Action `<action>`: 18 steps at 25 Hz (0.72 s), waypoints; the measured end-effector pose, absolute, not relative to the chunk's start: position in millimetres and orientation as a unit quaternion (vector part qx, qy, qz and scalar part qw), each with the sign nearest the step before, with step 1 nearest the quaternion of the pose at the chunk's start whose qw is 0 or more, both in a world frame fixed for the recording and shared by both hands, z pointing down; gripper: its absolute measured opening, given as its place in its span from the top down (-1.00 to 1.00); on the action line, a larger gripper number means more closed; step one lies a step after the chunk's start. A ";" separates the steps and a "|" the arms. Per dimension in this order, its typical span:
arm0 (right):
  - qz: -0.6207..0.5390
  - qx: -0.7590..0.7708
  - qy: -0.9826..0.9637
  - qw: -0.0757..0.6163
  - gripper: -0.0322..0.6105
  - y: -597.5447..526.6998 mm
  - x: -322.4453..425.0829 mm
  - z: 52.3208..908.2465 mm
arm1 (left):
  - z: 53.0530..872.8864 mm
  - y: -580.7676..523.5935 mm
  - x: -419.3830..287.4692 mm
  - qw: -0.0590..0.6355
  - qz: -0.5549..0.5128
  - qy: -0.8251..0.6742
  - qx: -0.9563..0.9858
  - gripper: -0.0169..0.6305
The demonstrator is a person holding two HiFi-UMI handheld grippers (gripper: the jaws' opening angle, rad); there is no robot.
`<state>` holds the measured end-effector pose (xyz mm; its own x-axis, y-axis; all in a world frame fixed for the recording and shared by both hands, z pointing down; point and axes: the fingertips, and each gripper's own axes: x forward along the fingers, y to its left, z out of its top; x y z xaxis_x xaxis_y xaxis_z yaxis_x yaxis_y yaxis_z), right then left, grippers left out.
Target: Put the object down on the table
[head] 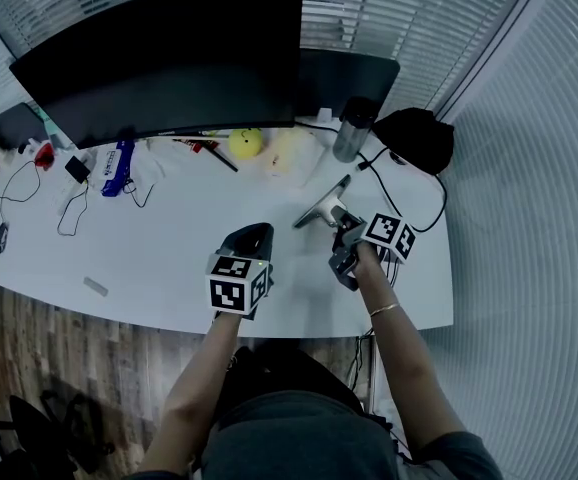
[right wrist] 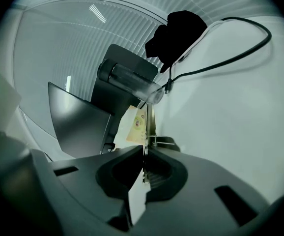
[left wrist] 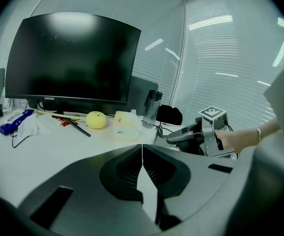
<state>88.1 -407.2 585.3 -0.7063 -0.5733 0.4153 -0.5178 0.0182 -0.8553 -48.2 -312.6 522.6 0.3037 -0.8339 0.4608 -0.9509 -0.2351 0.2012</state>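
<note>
Right gripper (right wrist: 144, 150) is clamping a flat metal blade (head: 321, 208) over the white table (head: 169, 238). Left gripper (left wrist: 142, 149) is idling, jaws pressed together, empty.

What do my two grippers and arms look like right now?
Both the left gripper and right gripper are matte black, each carrying a white cube printed with black square markers. Their fingers have ribbed inner faces. No sleeves cover the forearms; a thin bracelet circles the right wrist.
</note>
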 end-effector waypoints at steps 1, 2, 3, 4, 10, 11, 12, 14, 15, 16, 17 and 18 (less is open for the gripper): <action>-0.590 -0.383 0.711 0.025 0.86 -407.8 88.6 586.4 | 522.9 -313.5 -48.4 0.227 0.129 -0.576 0.775 0.87; -0.593 -0.383 0.708 0.026 0.86 -408.3 89.0 587.0 | 522.9 -314.3 -48.6 0.228 0.129 -0.575 0.775 0.87; -0.595 -0.383 0.706 0.027 0.86 -408.7 89.3 587.5 | 522.8 -314.9 -48.9 0.228 0.129 -0.575 0.775 0.87; -0.598 -0.384 0.704 0.028 0.85 -408.9 89.5 587.9 | 522.7 -315.4 -49.0 0.229 0.129 -0.574 0.775 0.87; -0.605 -0.386 0.696 0.029 0.84 -409.9 92.3 593.1 | 525.3 -316.9 -47.6 0.232 0.133 -0.570 0.777 0.87; -0.606 -0.386 0.694 0.029 0.84 -409.9 92.8 594.0 | 526.0 -317.0 -47.3 0.232 0.133 -0.569 0.777 0.87; -0.608 -0.387 0.693 0.029 0.83 -409.7 93.1 594.8 | 526.6 -317.0 -47.2 0.233 0.133 -0.569 0.778 0.87; -0.610 -0.387 0.691 0.028 0.83 -409.5 93.9 596.2 | 527.5 -317.0 -46.8 0.235 0.134 -0.568 0.778 0.87; -0.611 -0.388 0.690 0.028 0.83 -409.7 94.4 596.8 | 527.8 -317.1 -46.6 0.235 0.134 -0.567 0.778 0.87; -0.611 -0.388 0.689 0.028 0.82 -409.9 95.0 597.3 | 528.1 -317.1 -46.3 0.236 0.134 -0.567 0.778 0.87; -0.612 -0.389 0.688 0.028 0.82 -409.8 95.4 597.9 | 528.3 -316.8 -46.2 0.236 0.135 -0.567 0.778 0.87; -0.613 -0.389 0.687 0.029 0.82 -409.5 95.7 598.6 | 528.7 -316.3 -46.4 0.236 0.135 -0.566 0.778 0.87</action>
<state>95.7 -409.5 598.6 -0.6956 -0.5699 0.4374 -0.4997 -0.0536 -0.8645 -46.4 -316.3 528.7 0.3222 -0.8173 0.4777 -0.9449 -0.2469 0.2149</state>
